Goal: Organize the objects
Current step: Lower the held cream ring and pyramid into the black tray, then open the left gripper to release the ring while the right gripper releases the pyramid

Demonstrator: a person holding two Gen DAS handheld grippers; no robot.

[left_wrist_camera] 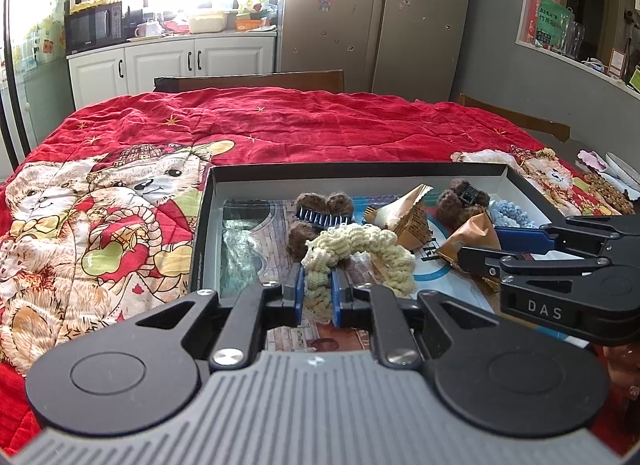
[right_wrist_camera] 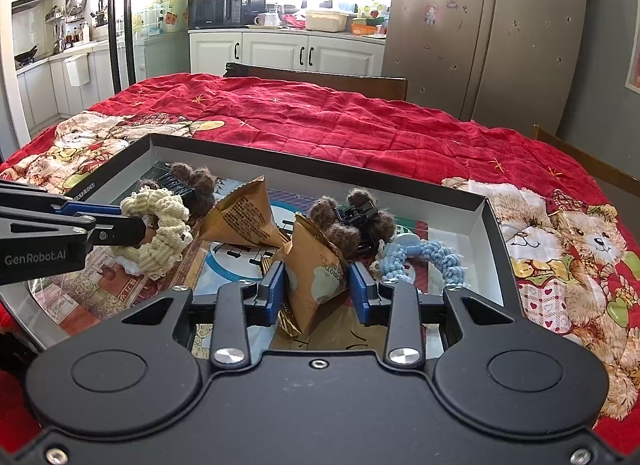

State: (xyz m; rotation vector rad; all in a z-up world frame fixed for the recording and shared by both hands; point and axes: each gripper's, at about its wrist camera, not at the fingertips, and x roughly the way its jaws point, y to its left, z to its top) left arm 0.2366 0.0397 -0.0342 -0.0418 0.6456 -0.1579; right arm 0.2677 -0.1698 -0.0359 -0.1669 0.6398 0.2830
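cream knit scrunchie sits clamped in my left gripper, looping away right over the tray. my right gripper is clamped on a brown paper packet, its point standing up, just beside the scrunchie.
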